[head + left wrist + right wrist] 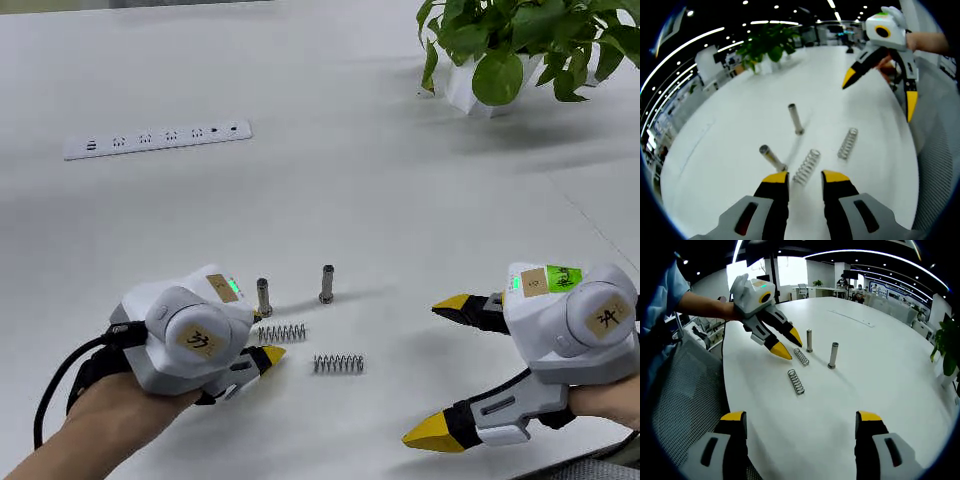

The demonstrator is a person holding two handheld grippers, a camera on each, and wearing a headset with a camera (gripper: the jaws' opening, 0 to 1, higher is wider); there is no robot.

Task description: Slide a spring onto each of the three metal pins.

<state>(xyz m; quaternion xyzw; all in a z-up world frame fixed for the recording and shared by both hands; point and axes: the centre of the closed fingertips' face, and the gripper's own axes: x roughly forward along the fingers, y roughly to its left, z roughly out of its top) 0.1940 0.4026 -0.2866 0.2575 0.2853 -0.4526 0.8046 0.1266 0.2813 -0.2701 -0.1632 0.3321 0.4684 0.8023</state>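
Left gripper, nearest the lens, hovered low over the white table with its jaws a little apart and nothing between them, its yellow tips close to the first spring; whether they touched it could not be told. Right gripper hung with its jaws spread wide and empty, well to the side of the first pin.

That first pin stood upright and bare. A second pin, also upright and bare, stood just beside it on the side toward the right gripper. The first spring lay flat on the table just in front of the first pin, toward the person. A second spring lay flat a little farther out from the first pin, toward the person and the right gripper. Two pins and two springs could be counted, not the three the task names.

By that evidence the job had not yet begun: no spring sat on a pin, and every pairing was left to do.

Parts lay loose on the table. One container stood well beyond the first pin, at the far edge: a white pot holding a leafy green plant. A power strip lay well beyond the first pin too.
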